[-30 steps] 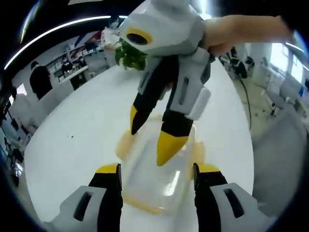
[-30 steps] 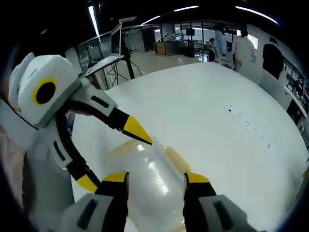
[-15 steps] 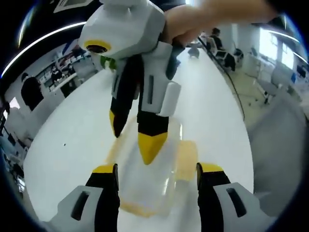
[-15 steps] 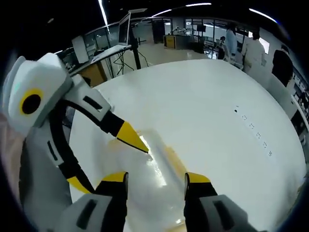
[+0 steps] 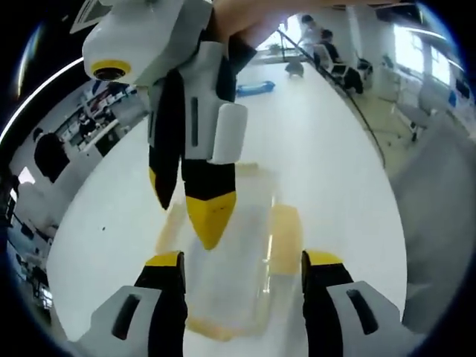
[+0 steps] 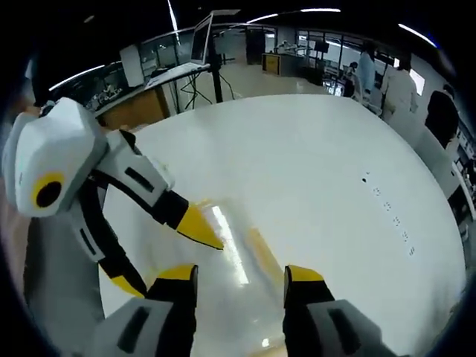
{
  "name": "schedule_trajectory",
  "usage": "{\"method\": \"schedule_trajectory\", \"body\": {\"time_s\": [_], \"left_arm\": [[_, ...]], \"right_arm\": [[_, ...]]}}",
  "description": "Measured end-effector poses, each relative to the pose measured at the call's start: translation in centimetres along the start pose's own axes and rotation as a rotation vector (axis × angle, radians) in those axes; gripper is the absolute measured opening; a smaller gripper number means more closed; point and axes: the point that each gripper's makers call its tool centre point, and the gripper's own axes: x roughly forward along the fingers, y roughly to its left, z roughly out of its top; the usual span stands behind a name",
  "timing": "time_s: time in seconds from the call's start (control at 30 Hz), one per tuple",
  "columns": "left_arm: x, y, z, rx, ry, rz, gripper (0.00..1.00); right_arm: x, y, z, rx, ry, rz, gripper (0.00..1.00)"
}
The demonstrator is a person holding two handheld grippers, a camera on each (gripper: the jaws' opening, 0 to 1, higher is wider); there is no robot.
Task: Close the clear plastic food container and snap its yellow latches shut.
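Two grippers over the clear container (image 5: 227,260) on the white table (image 5: 111,216). Left gripper (image 5: 242,260) is spread, straddling it at six o'clock; right gripper (image 5: 192,208), jaws apart, hovers above the lid. I'd press flat first, then each yellow latch (image 5: 285,239). Left gripper view shows both side latches; right gripper view shows distant people (image 6: 401,85) at one o'clock.

Container (image 5: 230,253) on table (image 5: 327,149), between left claw (image 5: 242,269) tips, right claw (image 5: 190,212) seemingly above
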Motion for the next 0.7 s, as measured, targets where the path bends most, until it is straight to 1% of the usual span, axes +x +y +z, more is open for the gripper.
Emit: {"method": "schedule_trajectory", "body": {"time_s": [0.1, 0.2, 0.27, 0.33, 0.37, 0.4, 0.53, 0.6, 0.7], "left_arm": [[0.0, 0.0, 0.0, 0.004, 0.0, 0.004, 0.61], [0.0, 0.0, 0.0, 0.003, -0.002, 0.013, 0.61], [0.0, 0.1, 0.0, 0.001, -0.006, 0.017, 0.61], [0.1, 0.1, 0.0, 0.0, -0.008, 0.02, 0.6], [0.1, 0.1, 0.0, 0.003, -0.005, 0.022, 0.6], [0.1, 0.2, 0.0, 0.005, -0.003, 0.022, 0.6], [0.2, 0.3, 0.0, 0.015, 0.001, 0.021, 0.6], [0.3, 0.4, 0.0, 0.023, -0.001, 0.019, 0.6], [0.3, 0.5, -0.1, 0.05, 0.002, 0.023, 0.59]], "right_arm": [[0.4, -0.1, -0.1, -0.012, 0.013, 0.008, 0.44], [0.8, 0.0, -0.3, -0.068, 0.043, 0.033, 0.44], [0.8, -0.1, 0.0, -0.063, 0.036, 0.046, 0.44], [0.9, -0.2, 0.0, -0.072, 0.05, 0.064, 0.44], [1.0, 0.0, -0.1, -0.069, 0.06, 0.091, 0.43], [1.0, 0.1, -0.1, -0.067, 0.065, 0.103, 0.42], [1.1, -0.1, -0.1, -0.074, 0.083, 0.123, 0.42], [1.1, 0.0, -0.1, -0.093, 0.092, 0.141, 0.43], [1.3, -0.1, 0.1, -0.091, 0.105, 0.152, 0.43]]}}
